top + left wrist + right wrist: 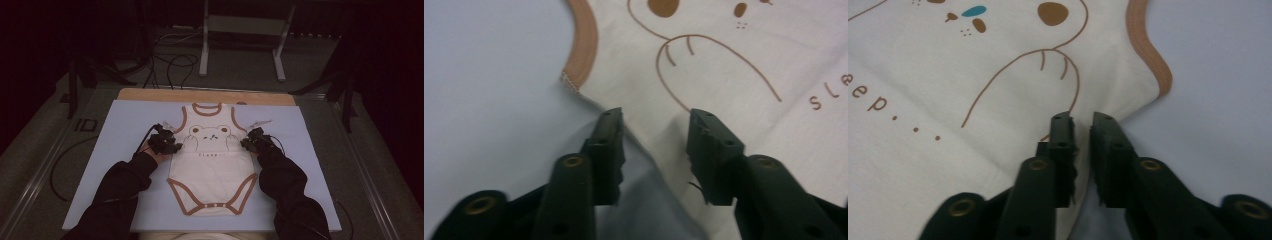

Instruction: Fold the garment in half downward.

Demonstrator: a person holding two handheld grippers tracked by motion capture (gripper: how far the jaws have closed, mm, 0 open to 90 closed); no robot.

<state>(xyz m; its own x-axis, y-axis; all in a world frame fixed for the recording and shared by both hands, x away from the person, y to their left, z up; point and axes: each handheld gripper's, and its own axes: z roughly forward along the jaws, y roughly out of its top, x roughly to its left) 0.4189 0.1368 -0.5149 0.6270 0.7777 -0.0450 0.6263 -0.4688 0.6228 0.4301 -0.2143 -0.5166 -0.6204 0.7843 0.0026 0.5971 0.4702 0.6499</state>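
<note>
We are pinching the baby bodysuit (212, 165) at mid-frame: right gripper (1082, 122) nearly closed on its side edge, left gripper (655, 120) half open astride a fold. Next, likely lift and fold.

Bodysuit (212, 165) lying flat mid-mat (125, 125), L gripper (167, 142) & R gripper (252, 141) flanking its side edges.

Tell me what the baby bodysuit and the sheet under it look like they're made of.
Bodysuit: soft knit cloth, probably cotton, cream and matte with brown ribbed trim; it creases and bunches at the right tool. Sheet: smooth, pale blue, matte and flat, perhaps foam board or paper; the look leaves it open.
</note>
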